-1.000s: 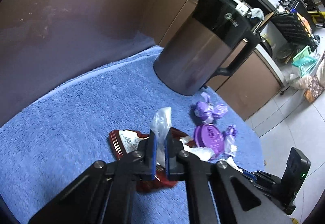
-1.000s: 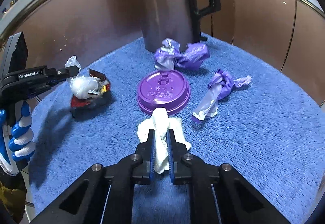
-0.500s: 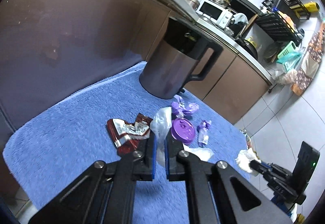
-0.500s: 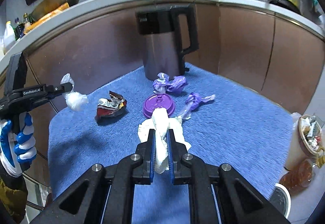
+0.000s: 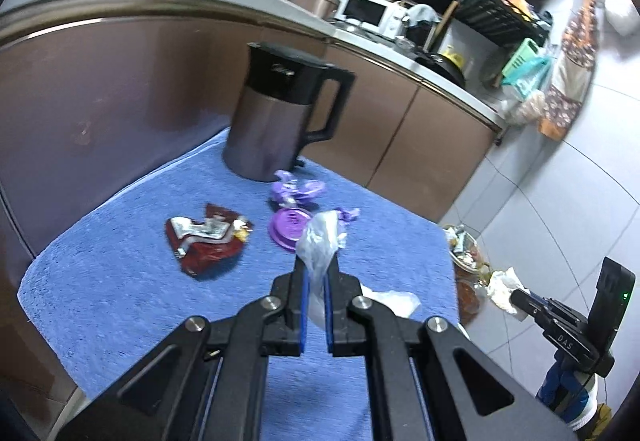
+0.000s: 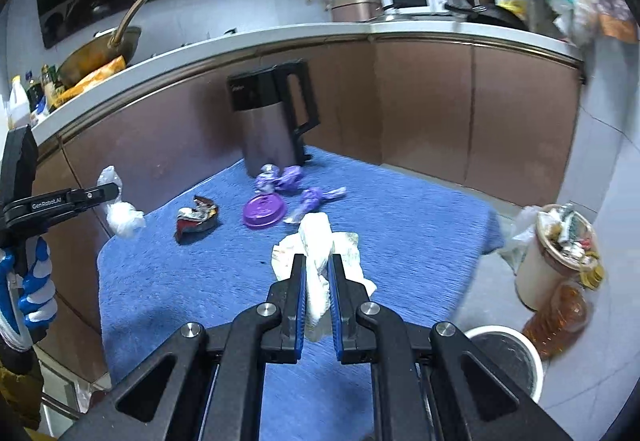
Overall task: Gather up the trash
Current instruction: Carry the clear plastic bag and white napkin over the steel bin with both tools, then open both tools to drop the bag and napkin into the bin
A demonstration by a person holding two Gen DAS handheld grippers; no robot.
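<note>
My left gripper [image 5: 316, 265] is shut on a clear plastic bag [image 5: 320, 241] and holds it high above the blue towel [image 5: 120, 281]. It also shows in the right wrist view [image 6: 110, 193] with the bag [image 6: 122, 215] hanging from it. My right gripper [image 6: 319, 265] is shut on a crumpled white tissue [image 6: 316, 241], lifted above the towel [image 6: 400, 221]; it shows in the left wrist view [image 5: 516, 295] beyond the table's right edge. On the towel lie a red wrapper [image 5: 204, 241], a purple lid [image 5: 288, 227] and purple crumpled wrappers [image 5: 296, 191].
A dark kettle [image 5: 280, 113] stands at the towel's far edge. A full trash cup [image 6: 556, 253] and an amber bottle [image 6: 560, 317] stand on the floor to the right. A white-rimmed bin [image 6: 504, 357] sits below the right gripper. Brown cabinets [image 6: 460, 113] lie behind.
Both grippers have lifted up and drawn back from the towel with their loads. The plastic bag left the red wrapper; the tissue rose off the towel.
</note>
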